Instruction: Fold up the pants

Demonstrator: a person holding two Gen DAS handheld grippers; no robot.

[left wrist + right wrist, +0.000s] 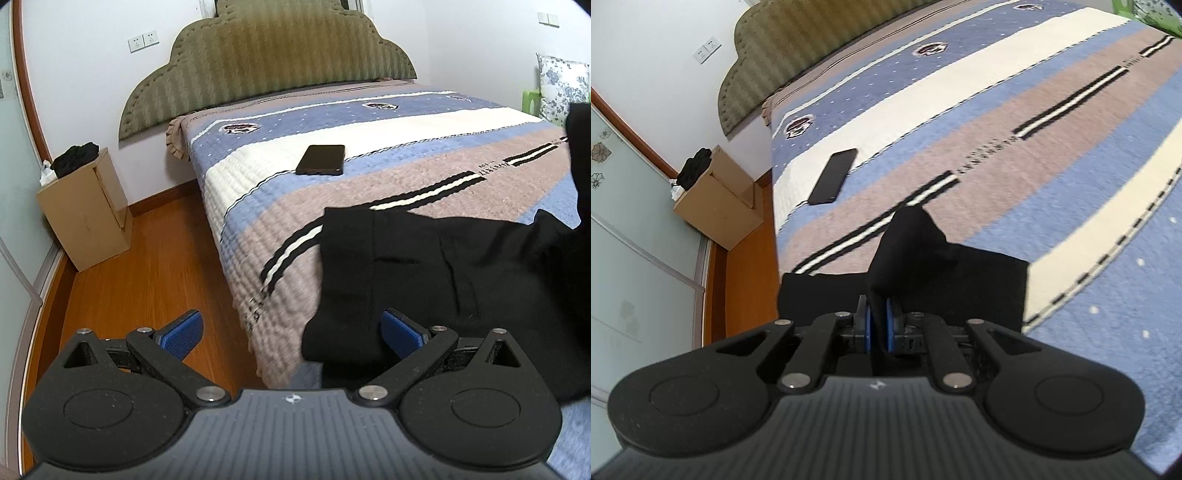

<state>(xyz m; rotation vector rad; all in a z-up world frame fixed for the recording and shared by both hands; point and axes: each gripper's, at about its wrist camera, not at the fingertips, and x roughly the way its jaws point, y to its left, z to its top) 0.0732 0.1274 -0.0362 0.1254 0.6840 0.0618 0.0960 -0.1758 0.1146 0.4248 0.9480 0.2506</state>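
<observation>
Lying near the bed's (369, 122) lower edge, the black pants (424, 258) are soft, matte cloth, partly doubled over, one end drooping off the mattress side. The right claw (878, 325) is pinched tight on a peaked fold of that cloth, lifting it into a tent. The left claw (291, 330) gapes wide with nothing between its ribbed blue pads (183, 332). A quilted striped bedspread (332, 184) carries a flat dark phone (320, 159); a cardboard box (85, 210) stands on the wood floor (155, 280).
</observation>
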